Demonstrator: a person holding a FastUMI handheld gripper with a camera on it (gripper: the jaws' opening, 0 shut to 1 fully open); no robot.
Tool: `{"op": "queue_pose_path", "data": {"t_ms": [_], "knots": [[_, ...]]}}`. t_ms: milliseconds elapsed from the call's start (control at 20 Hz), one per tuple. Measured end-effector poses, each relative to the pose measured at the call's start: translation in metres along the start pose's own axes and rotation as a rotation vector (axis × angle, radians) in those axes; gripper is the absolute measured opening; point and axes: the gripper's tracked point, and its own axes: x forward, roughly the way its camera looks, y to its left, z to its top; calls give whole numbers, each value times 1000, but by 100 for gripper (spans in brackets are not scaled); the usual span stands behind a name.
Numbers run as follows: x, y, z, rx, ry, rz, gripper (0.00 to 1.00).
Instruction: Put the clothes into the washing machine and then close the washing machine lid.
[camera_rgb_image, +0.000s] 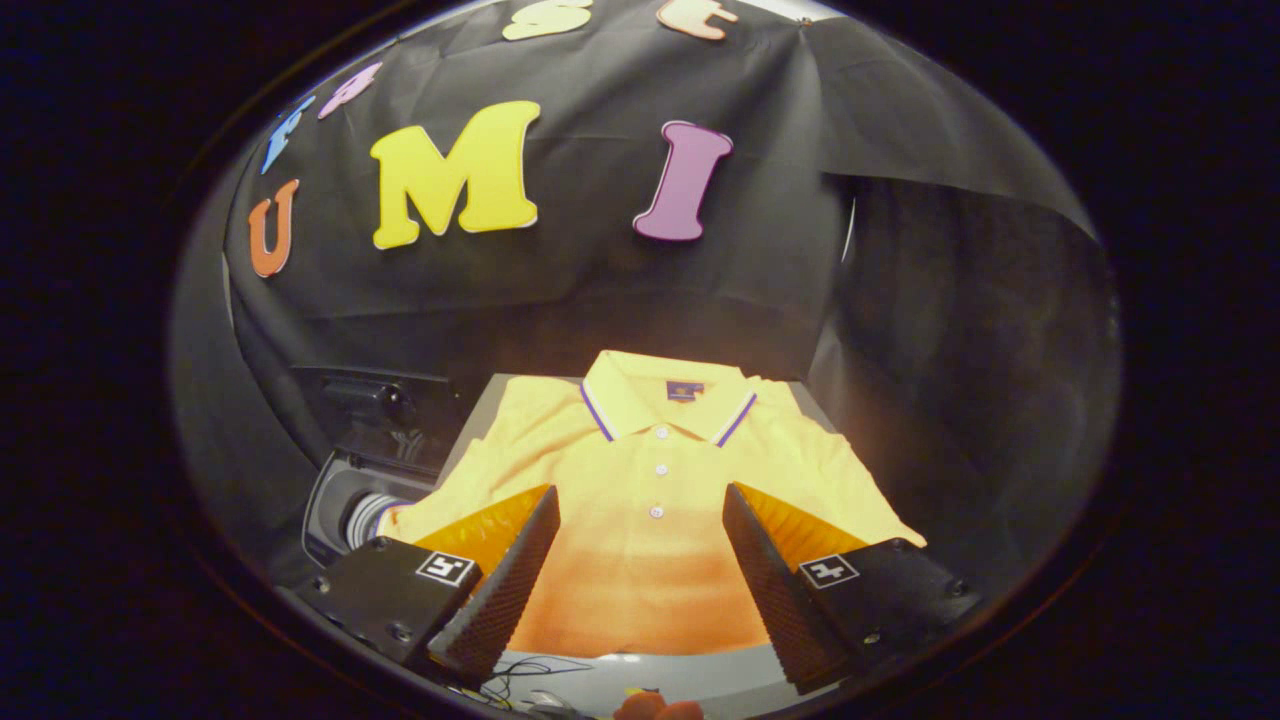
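Note:
A yellow polo shirt (650, 500) lies spread flat on a grey table (690, 675), collar away from me, with purple-and-white collar trim and three white buttons. My gripper (640, 505) hovers above the shirt's lower front, fingers wide open with nothing between them. The shirt's chest shows in the gap between the fingers. To the left of the table, lower down, sits the washing machine (345, 500), its round opening partly visible and its dark lid (375, 410) raised behind it.
Black cloth walls close the booth behind and on both sides. Thin cables (530, 672) lie on the table near its front edge, just under my fingers. A person's fingertips (655, 710) show at the very front edge.

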Motion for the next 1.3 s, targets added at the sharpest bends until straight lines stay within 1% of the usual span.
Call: {"op": "queue_pose_path", "data": {"t_ms": [200,400,450,700,850,950,1000,1100,1250,1300], "knots": [[28,-12,-5,41,82,15,100],[54,-20,-20,26,170,-13,100],[58,-19,-23,24,186,-9,100],[62,-16,-26,49,219,27,99],[63,-16,-27,34,239,35,100],[62,-15,-29,36,276,35,99],[61,-13,-30,25,304,49,98],[61,-8,-25,3,322,69,65],[61,-7,-25,15,320,59,16],[62,-7,-24,26,320,62,14]]}}
